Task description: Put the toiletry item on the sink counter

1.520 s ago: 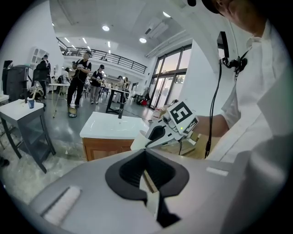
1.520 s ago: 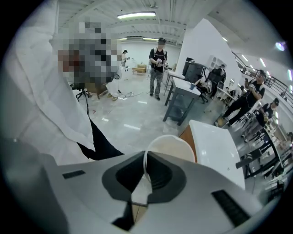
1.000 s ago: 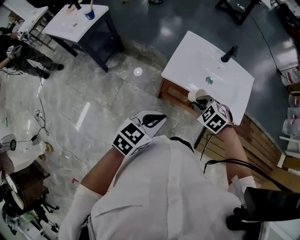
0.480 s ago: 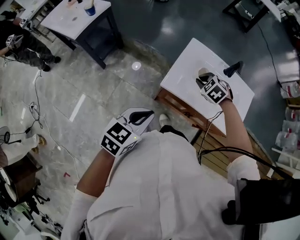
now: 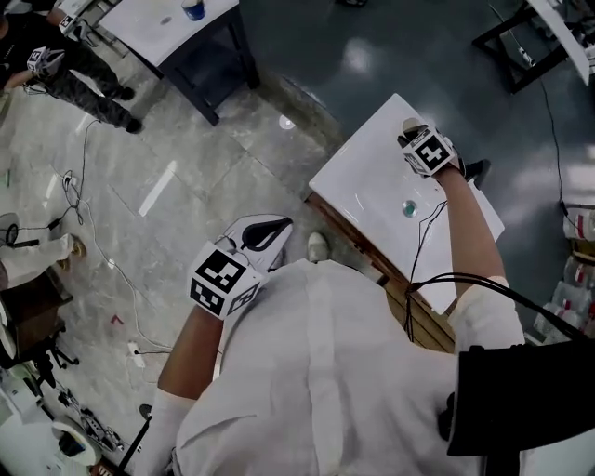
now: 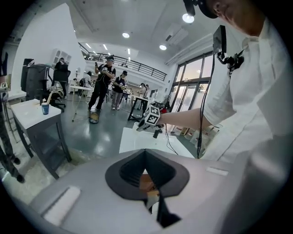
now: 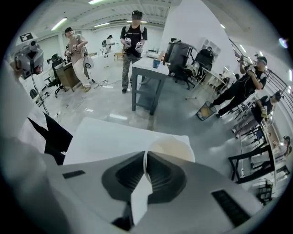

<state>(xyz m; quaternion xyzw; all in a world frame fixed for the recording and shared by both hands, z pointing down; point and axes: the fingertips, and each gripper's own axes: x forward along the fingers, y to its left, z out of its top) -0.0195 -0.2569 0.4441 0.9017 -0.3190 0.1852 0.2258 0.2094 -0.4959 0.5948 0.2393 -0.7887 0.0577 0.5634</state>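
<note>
A cream cup (image 5: 412, 125) hangs over the far corner of the white sink counter (image 5: 363, 177), with my right gripper (image 5: 416, 138) shut on its rim. In the right gripper view the cup (image 7: 171, 147) pokes out past the shut jaws of the right gripper (image 7: 145, 167), above the sink counter (image 7: 110, 137). Whether the cup touches the counter is unclear. The black faucet (image 5: 477, 170) and the drain (image 5: 409, 208) lie near my right forearm. My left gripper (image 5: 270, 228) is shut and empty near my chest; in its own view the left gripper (image 6: 145, 171) faces the sink counter (image 6: 137, 142).
A dark table with a white top (image 5: 177, 28) carries a blue cup (image 5: 193, 9) at the upper left. A person (image 5: 65, 74) stands beside it. Cables (image 5: 88, 232) trail over the marble floor. Wooden boards (image 5: 428, 316) run under the sink's right side. Several people stand in the room.
My right gripper has carried the cup from the sink's near edge across the basin to its far corner. The left gripper has stayed by my body.
</note>
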